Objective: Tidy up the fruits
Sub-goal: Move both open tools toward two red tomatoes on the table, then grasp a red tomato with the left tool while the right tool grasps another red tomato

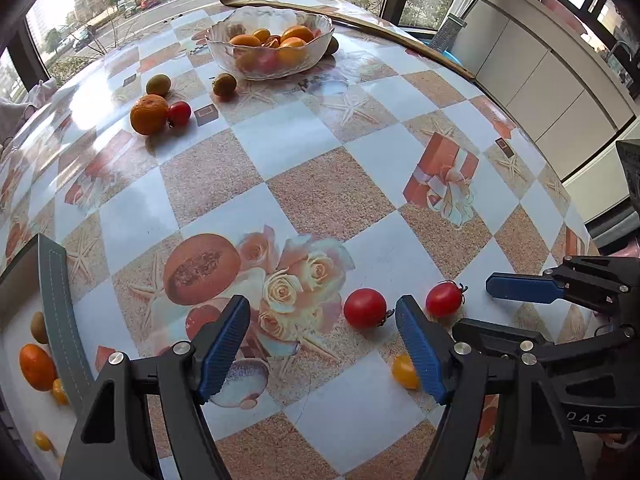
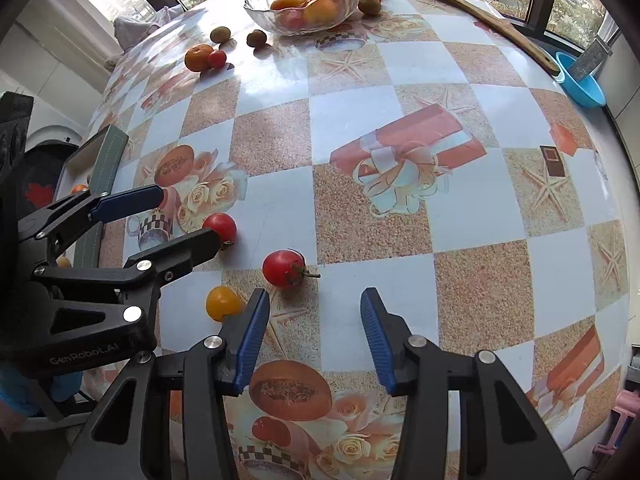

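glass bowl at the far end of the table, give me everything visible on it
The glass bowl is clear, with a wavy, scalloped rim and textured walls that look like pressed glass. It stands upright on the patterned tablecloth near the far edge, by the window. Inside lies a pile of fruit: several oranges and some red pieces, seen partly through the wall. Small greenish-brown fruits sit on the cloth beside it; whether any touches it is unclear. Neither gripper is near it.

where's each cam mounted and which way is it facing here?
Left wrist: sits on the left claw, faces across the table toward the glass bowl; own open fingers show, right claw at right.
Right wrist: sits on the right claw, same heading; left claw at left.
Shared: bowl, two red tomatoes, yellow tomato.
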Tool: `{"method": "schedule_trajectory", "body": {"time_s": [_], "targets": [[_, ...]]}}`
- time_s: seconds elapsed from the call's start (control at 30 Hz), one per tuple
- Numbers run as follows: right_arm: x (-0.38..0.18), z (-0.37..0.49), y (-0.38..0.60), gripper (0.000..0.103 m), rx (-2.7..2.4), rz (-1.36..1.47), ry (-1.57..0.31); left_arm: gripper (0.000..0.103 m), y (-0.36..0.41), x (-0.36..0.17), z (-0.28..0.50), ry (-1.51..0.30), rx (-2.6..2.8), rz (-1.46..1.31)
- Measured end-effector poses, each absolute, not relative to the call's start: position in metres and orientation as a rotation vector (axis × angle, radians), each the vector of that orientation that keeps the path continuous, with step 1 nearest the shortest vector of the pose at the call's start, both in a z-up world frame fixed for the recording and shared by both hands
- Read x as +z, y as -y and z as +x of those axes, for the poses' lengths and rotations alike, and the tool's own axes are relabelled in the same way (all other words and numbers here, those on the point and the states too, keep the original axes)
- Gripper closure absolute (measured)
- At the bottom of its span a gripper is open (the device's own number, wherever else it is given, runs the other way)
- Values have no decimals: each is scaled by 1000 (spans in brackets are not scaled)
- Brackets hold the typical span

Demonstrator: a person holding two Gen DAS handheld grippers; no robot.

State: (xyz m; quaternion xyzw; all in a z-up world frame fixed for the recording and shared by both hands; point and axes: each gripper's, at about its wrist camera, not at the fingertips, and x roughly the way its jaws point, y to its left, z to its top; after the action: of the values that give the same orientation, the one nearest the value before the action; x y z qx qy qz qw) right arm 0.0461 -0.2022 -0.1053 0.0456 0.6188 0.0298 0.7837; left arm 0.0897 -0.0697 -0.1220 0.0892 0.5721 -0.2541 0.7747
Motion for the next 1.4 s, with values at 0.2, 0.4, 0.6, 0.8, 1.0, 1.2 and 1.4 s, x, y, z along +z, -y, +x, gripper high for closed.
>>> {"method": "schedule_trajectory", "body": {"time_s": [0.2,0.4,0.6,0.8,1.0,1.2,1.4], "targets": [[-107,45,201,52,121,74,-1325,39,84,-131,90,-1232,-538,253],[-108,53,190,62,180,0,-1293,68,78,-128,92,-1214,-503,272],[-109,58,176,74,221,-70,-1278,73,66,-127,95,-1237,-499,207],[-102,54,185,74,193,23,-1299,73,50,-125,87,-1264,-489,89],[-95,53,193,74,164,91,-1311,73,39,-125,85,-1279,-465,37],[-98,50,195,74,141,99,-1331,73,53,-129,80,-1244,-466,116],[-94,47,198,73,124,126,-1331,80,43,-119,79,-1217,-485,35]]}}
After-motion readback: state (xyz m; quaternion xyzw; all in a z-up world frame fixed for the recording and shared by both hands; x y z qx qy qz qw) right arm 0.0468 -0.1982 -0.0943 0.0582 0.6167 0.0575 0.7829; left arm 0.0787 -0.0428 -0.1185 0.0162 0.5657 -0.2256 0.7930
